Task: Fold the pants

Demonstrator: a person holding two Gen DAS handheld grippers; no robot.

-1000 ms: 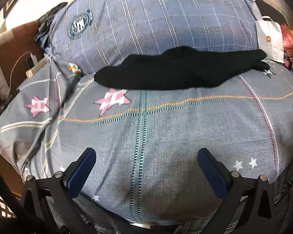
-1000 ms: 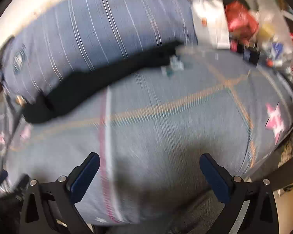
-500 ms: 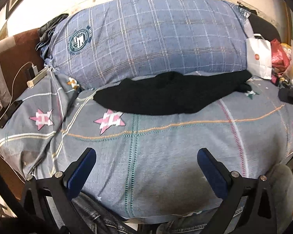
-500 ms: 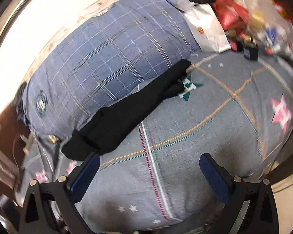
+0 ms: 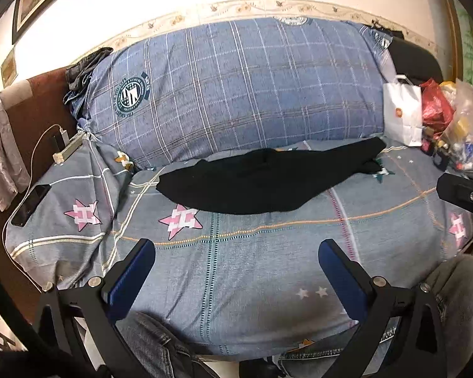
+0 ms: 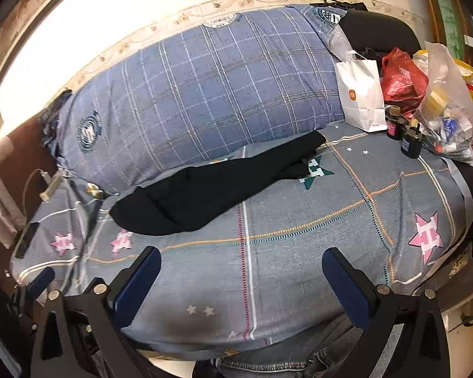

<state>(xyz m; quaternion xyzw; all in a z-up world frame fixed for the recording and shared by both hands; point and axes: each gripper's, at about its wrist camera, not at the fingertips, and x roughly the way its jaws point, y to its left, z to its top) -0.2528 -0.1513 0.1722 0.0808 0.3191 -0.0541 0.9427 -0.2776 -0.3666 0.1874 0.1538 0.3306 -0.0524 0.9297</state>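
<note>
Black pants (image 5: pixel 268 179) (image 6: pixel 211 189) lie folded lengthwise in a long strip across the far side of the bed (image 5: pixel 252 261) (image 6: pixel 299 252), right at the foot of a big blue plaid bundle. My left gripper (image 5: pixel 236 271) is open above the bed's near edge, well short of the pants, with nothing between its blue pads. My right gripper (image 6: pixel 241 278) is also open and empty near that same edge. A part of the right gripper shows at the right rim of the left wrist view.
The blue plaid quilt bundle (image 5: pixel 242 91) fills the back. A white paper bag (image 6: pixel 359 94), red bag (image 6: pixel 400 82), plastic bags and two dark bottles (image 6: pixel 411 140) crowd the right end. A phone (image 5: pixel 30 200) and power strip (image 5: pixel 67 148) lie left. Jeans-clad knees (image 5: pixel 457 286) sit below.
Both grippers have pulled back and risen from the bed, so more of it and the wall shows. The pants lie in the same place. Both jaws stay open.
</note>
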